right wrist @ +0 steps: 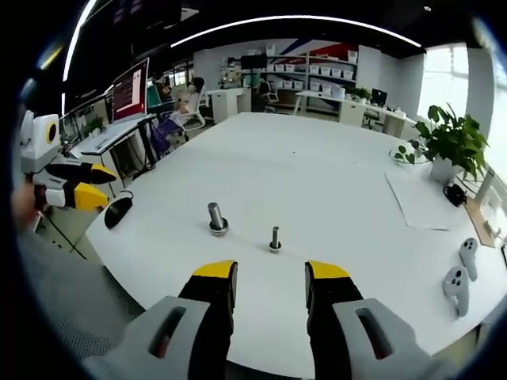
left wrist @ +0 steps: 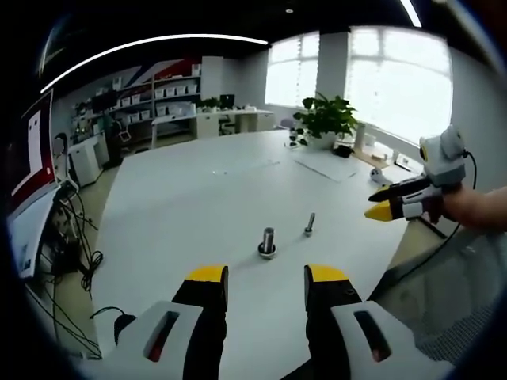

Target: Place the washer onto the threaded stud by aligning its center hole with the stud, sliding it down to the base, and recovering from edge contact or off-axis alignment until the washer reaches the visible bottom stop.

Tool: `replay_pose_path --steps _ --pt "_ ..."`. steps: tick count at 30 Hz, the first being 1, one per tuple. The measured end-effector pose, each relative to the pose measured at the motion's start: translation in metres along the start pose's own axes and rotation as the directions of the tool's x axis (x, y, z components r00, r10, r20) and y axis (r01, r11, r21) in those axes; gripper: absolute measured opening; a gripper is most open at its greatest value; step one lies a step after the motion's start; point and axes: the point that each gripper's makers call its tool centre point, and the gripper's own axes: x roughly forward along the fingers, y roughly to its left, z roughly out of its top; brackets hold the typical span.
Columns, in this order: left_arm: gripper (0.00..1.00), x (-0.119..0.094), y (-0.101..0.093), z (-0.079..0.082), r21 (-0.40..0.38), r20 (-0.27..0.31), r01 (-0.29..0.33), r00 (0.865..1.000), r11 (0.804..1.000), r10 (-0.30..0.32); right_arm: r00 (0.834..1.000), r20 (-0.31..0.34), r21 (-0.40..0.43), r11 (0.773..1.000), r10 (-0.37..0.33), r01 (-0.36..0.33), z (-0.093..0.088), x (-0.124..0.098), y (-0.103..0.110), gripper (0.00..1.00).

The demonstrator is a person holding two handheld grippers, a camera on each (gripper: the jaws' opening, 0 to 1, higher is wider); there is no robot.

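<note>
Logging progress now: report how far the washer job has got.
Done: nothing visible; no washer can be made out on the small stud, too small to be sure. In hand: nothing; left gripper and right gripper are both open, hovering above the table. Left: pick, align, slide down. The larger stud stands apart.

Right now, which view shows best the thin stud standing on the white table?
The right gripper view: the thin stud stands near and central, just beyond the right tongs. In the left gripper view, it looks smaller and farther away.
</note>
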Motion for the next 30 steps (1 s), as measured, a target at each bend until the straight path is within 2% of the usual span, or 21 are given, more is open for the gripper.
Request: replay_pose_path --steps 14,17,30 --pt "0.36 0.002 -0.003 -0.003 0.012 -0.022 0.005 1.000 1.000 -0.004 1.000 -0.017 0.007 1.000 -0.010 0.010 -0.005 -0.001 -0.004 0.37" --pt "0.36 0.003 -0.003 -0.008 0.014 -0.041 0.006 0.999 1.000 -0.005 1.000 -0.027 0.019 1.000 -0.012 0.012 -0.007 0.000 -0.006 0.37" --pt "0.36 0.004 -0.004 -0.010 0.010 -0.048 0.017 0.999 1.000 -0.016 0.999 -0.045 0.009 1.000 -0.011 0.012 -0.011 0.002 -0.005 0.37"
